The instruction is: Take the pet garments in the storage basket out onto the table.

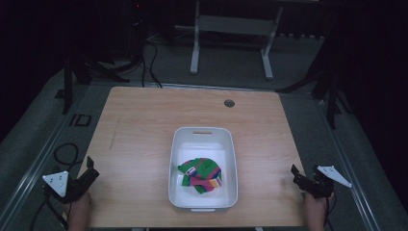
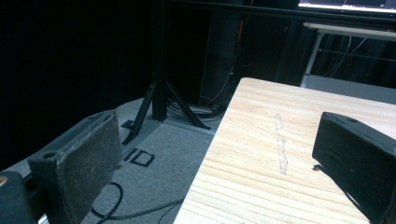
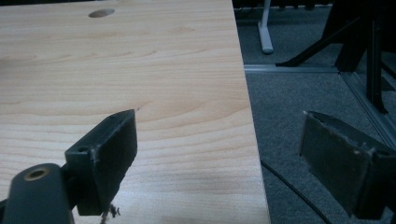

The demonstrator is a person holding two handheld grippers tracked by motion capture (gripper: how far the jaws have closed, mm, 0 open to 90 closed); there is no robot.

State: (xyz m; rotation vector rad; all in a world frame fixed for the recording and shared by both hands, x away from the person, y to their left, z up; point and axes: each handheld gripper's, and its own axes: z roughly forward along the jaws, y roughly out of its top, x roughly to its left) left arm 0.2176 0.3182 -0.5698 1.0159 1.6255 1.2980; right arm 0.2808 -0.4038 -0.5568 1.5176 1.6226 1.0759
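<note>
The high view looks forward and down from above the person's side, taking in the whole light wooden bench (image 1: pixel 144 125), with the white rectangular plastic tub (image 1: pixel 231 159) near the frame's centre and grey floor around it. The left gripper view sits low and close, looking along the left claw (image 2: pixel 215 158) over the bench's left edge, wood at the right of the frame, grey carpeted floor (image 2: pixel 154 140) at the left. The right gripper view, equally low, looks along the right claw (image 3: pixel 219 154) over the bench's right edge. It shares the small round hole in the benchtop (image 3: pixel 101 13) with the high view.
</note>
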